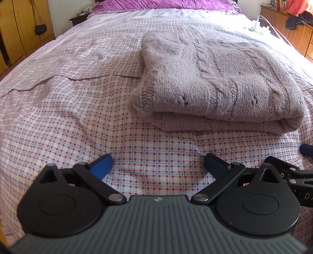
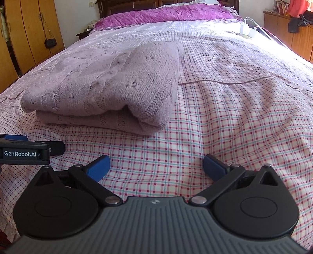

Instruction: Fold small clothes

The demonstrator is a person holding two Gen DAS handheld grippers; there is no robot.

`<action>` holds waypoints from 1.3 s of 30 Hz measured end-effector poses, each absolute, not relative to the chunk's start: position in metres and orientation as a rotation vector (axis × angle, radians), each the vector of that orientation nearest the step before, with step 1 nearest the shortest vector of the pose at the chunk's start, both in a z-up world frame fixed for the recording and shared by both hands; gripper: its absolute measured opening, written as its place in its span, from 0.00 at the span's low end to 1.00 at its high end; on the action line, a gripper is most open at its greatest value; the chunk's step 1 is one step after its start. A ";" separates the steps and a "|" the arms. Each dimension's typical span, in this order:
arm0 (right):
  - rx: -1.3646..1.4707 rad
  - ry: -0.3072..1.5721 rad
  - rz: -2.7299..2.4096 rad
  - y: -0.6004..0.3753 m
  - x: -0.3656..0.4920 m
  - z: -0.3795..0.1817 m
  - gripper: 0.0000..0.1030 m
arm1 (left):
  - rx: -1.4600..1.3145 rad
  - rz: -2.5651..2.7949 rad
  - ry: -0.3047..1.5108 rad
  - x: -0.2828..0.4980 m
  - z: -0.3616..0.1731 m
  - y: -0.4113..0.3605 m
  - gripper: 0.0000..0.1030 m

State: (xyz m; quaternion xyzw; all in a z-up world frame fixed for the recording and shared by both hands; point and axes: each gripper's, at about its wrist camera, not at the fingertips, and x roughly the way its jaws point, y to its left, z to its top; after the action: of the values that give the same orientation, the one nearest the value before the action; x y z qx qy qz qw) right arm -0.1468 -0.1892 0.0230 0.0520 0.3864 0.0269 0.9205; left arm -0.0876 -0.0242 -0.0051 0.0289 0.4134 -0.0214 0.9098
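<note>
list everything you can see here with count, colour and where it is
sweater: 1, pale mauve knit, folded, lying on the bed ahead of both grippers
bedsheet: 1, white with pink and teal checks, covering the bed
quilt: 1, purple, at the head of the bed
wardrobe: 1, yellow-brown wood, left of the bed
small bag: 1, black, hanging on the wardrobe
chargers: a few, white, with cables, far right edge of the bed
dresser: 1, brown wood, right of the bed, clothes piled on top
left gripper: 1, black with blue pads, open, empty
right gripper: 1, black with blue pads, open, empty
</note>
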 end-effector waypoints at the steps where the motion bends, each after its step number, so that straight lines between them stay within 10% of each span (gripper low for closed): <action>1: 0.106 0.793 0.055 -0.189 -0.147 0.022 1.00 | 0.062 -0.042 0.849 -0.088 -0.005 -0.024 1.00; 39: 0.094 0.786 0.051 -0.186 -0.150 0.021 1.00 | 0.071 -0.044 0.838 -0.091 -0.005 -0.025 1.00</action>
State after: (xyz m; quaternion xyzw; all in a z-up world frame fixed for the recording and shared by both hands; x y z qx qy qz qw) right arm -0.1495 -0.1855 0.0213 0.0459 0.3828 0.0247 0.9223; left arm -0.0911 -0.0254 -0.0055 0.0347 0.4067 -0.0214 0.9127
